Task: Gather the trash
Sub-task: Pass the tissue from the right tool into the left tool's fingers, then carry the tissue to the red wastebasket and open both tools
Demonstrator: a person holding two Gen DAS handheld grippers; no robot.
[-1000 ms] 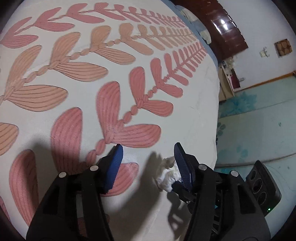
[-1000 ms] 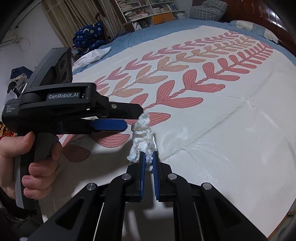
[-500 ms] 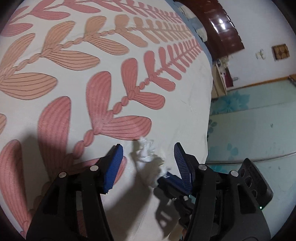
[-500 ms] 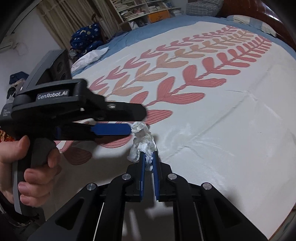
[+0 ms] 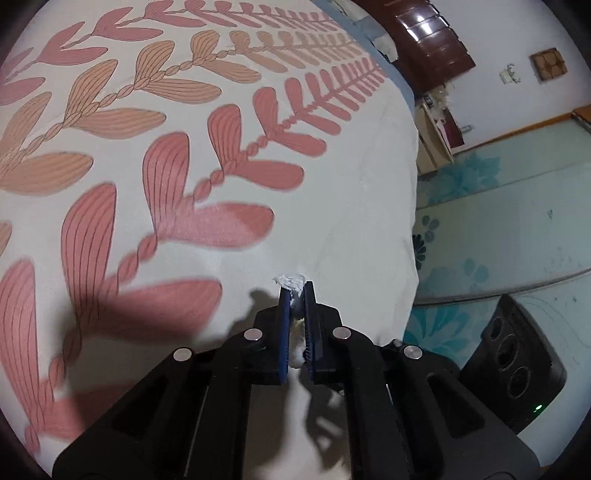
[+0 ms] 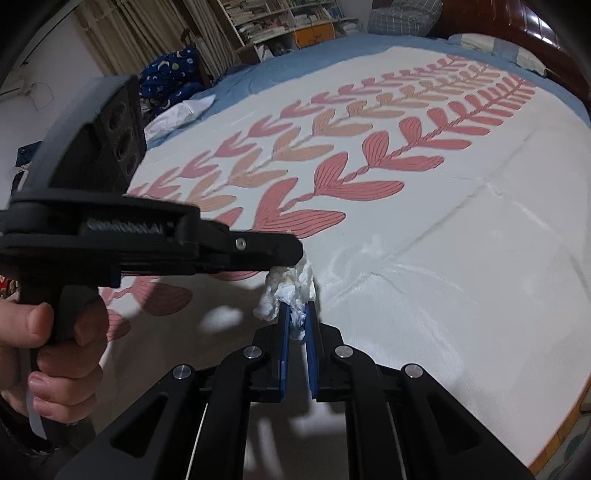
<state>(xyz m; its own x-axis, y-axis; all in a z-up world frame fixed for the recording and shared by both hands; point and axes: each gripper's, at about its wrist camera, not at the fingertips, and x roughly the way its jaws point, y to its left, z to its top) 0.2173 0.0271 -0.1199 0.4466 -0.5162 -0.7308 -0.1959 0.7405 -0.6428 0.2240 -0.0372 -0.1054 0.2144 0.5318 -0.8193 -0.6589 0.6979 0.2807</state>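
Note:
A crumpled white tissue is held above the bedspread by both grippers. My right gripper is shut on its lower part. My left gripper is shut on its upper part; a tuft of the tissue sticks out past the blue pads. In the right wrist view the left gripper comes in from the left, held in a hand, its tip touching the tissue's top.
The bed is covered by a white spread with pink and orange leaf rows. Its edge drops to a teal patterned floor. A dark wooden headboard is at the far end. Bookshelves and bedding lie beyond the bed.
My left gripper was open beside the tissue; it has moved over the tissue and shut on its top. The right gripper has kept its hold.

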